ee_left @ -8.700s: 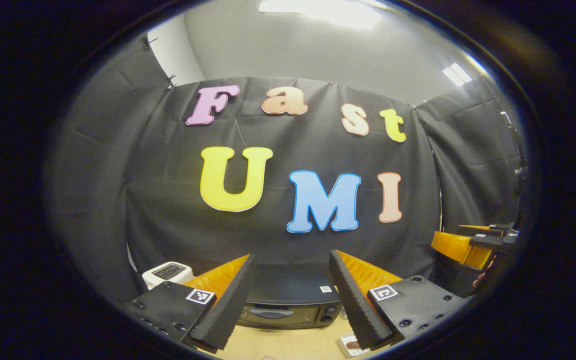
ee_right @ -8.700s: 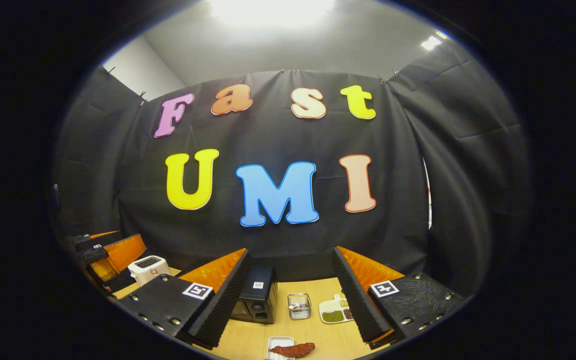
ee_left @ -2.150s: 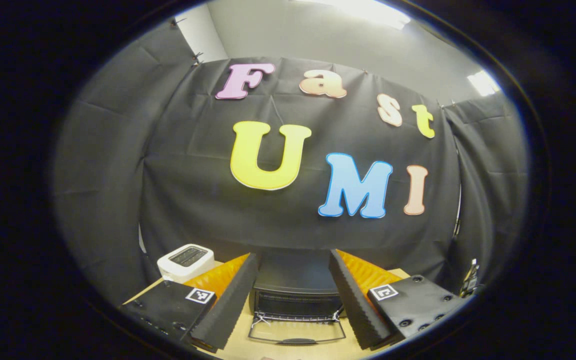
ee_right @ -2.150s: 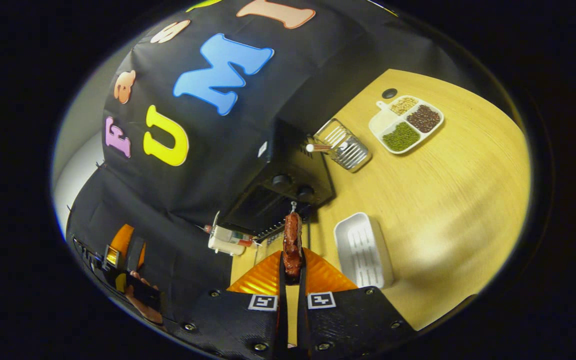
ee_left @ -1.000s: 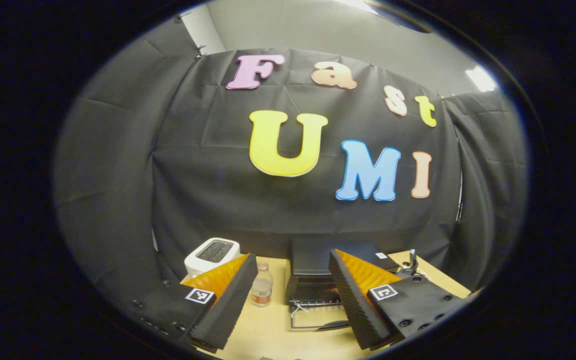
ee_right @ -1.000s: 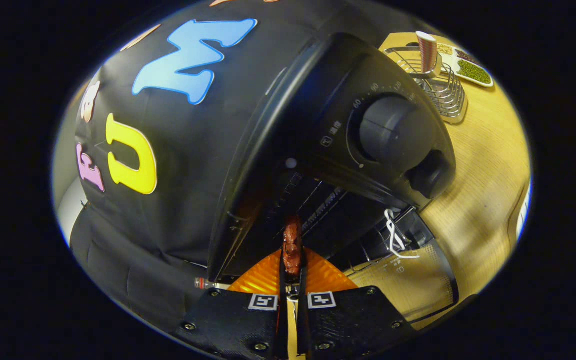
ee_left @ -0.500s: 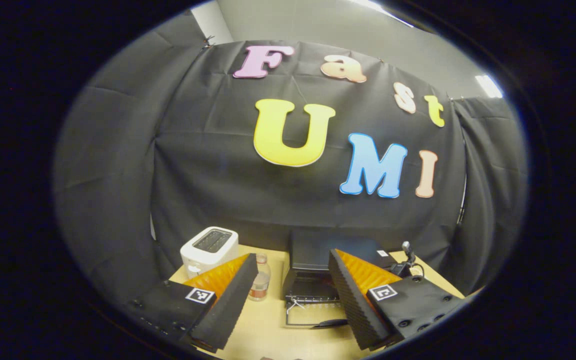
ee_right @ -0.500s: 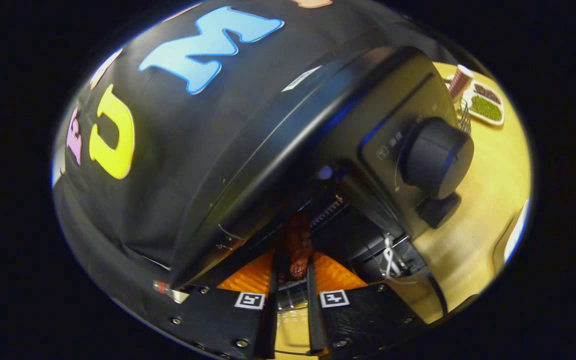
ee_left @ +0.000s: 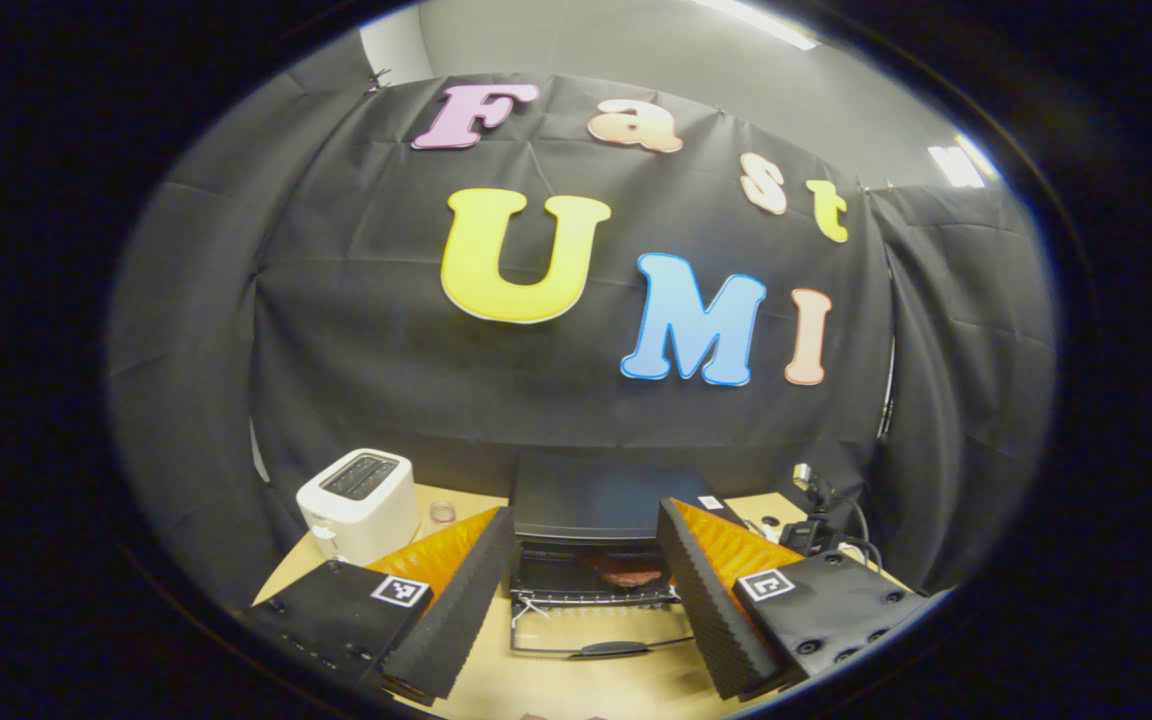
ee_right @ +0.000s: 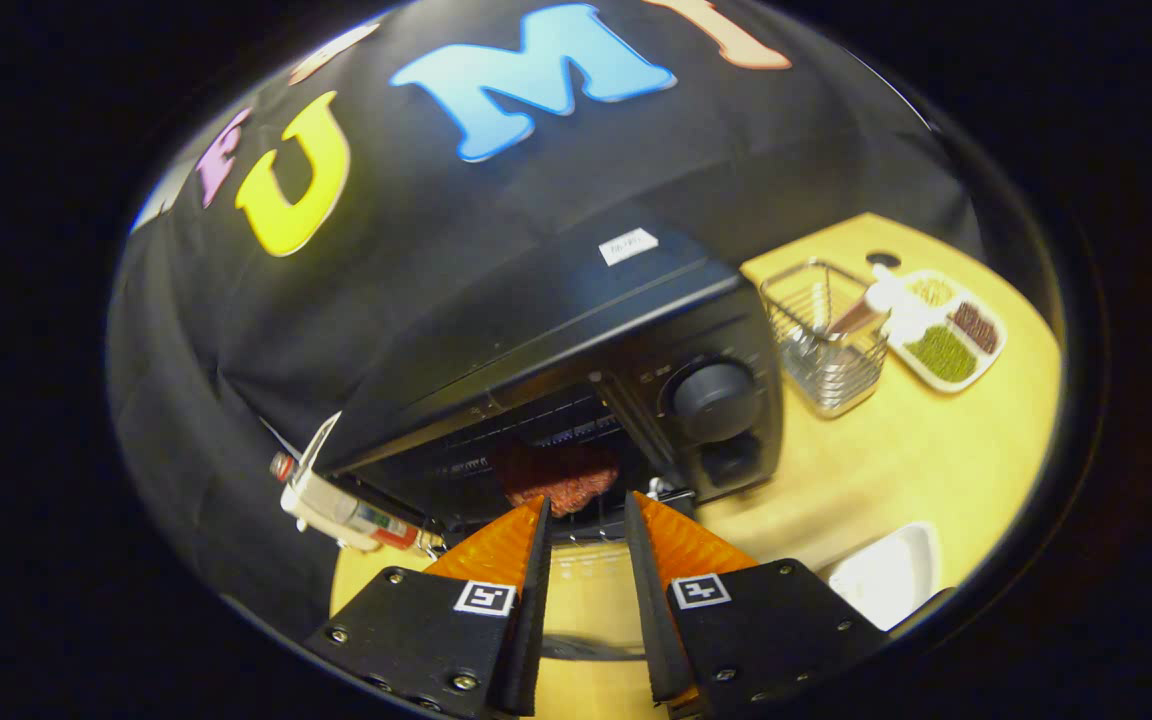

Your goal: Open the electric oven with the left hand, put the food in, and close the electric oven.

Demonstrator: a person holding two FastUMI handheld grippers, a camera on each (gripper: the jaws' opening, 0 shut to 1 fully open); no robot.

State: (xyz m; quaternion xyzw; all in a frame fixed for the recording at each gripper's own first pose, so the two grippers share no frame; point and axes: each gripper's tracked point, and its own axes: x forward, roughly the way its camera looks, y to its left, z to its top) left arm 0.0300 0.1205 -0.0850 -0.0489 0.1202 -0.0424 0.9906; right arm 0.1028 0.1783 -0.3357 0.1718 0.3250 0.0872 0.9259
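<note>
The black electric oven point(ee_left: 601, 497) stands at the back of the wooden table, its glass door point(ee_left: 598, 634) folded down flat. A reddish-brown piece of food point(ee_left: 628, 570) lies on the rack inside. My left gripper point(ee_left: 584, 512) hangs open well in front of the oven, holding nothing. In the right gripper view the oven point(ee_right: 536, 330) is close, and the food point(ee_right: 561, 478) rests on the rack just beyond my right gripper point(ee_right: 586, 503). That gripper is open with a narrow gap, nothing between its fingers, above the lowered door point(ee_right: 576, 600).
A white toaster point(ee_left: 360, 502) and a small bottle point(ee_left: 443, 512) stand left of the oven. To its right are a wire basket point(ee_right: 824, 338), a divided dish of beans point(ee_right: 944, 340) and a white tray point(ee_right: 886, 575). A bottle point(ee_right: 341, 505) sits by the oven's left side.
My right gripper has opened, left the food on the oven rack and drawn back from the opening. The left gripper has shifted a little and stays open.
</note>
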